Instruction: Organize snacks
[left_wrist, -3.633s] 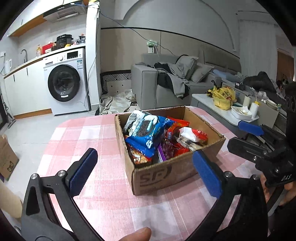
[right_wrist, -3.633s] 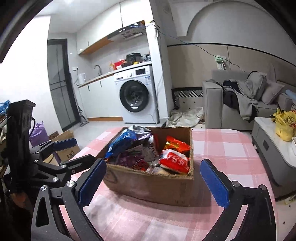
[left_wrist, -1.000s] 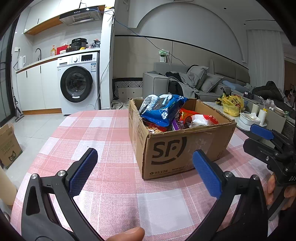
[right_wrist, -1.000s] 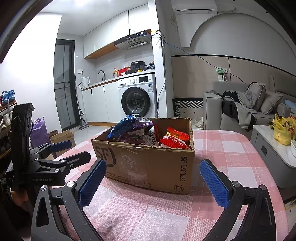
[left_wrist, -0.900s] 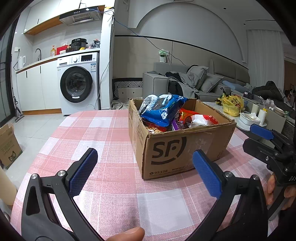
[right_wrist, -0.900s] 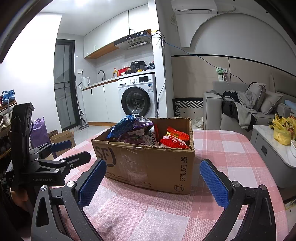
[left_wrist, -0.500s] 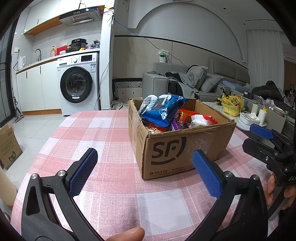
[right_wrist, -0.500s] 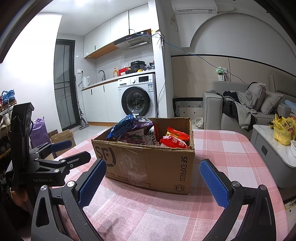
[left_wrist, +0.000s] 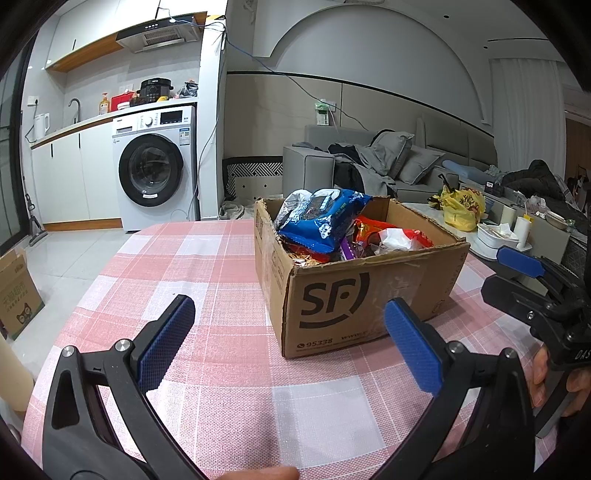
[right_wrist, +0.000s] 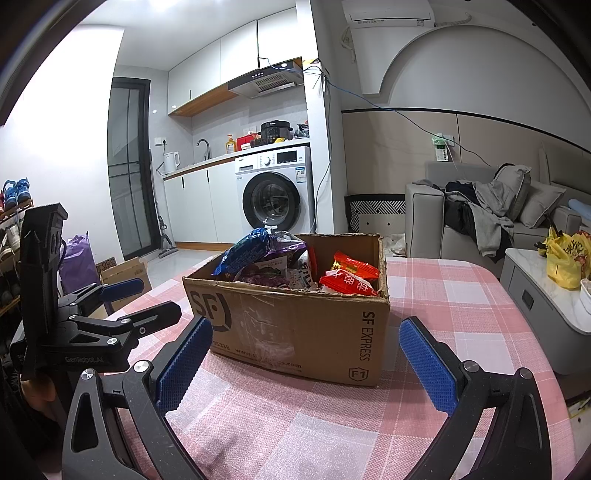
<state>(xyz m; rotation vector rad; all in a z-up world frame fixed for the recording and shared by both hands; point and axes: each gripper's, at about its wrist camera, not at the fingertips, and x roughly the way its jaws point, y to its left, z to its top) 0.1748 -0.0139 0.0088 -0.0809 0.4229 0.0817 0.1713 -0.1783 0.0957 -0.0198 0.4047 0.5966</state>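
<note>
While both tools hang short of the cardboard box (left_wrist: 354, 295), neither carries anything: left gripper (left_wrist: 291, 343) jaws spread wide, right gripper (right_wrist: 303, 365) jaws spread wide too, blue pads facing bare tablecloth (left_wrist: 207, 258).

Snacks sit heaped in the box, which stands on the checked cloth, right of centre in the left view. Blue bag (left_wrist: 325, 221) rides highest, at the far left corner, bulging above the rim. Red packets (right_wrist: 351, 278) lie at the right side, near rim height. Purple wrappers (right_wrist: 266, 277) are partly buried between them.

Stage: snacks in the box fit either a sorted load or one waiting to be sorted; cannot settle which.

Risks, as judgement:
- Blue bag looks air-filled and slick; a pinch on the puffed middle could squirt it out or burst it
- Heap is loose; lifting one packet may drag neighbours over the rim
- Box looks light; a sideways push from a jaw could slide it on the cloth
- Both tools converge on one box; they could collide
</note>
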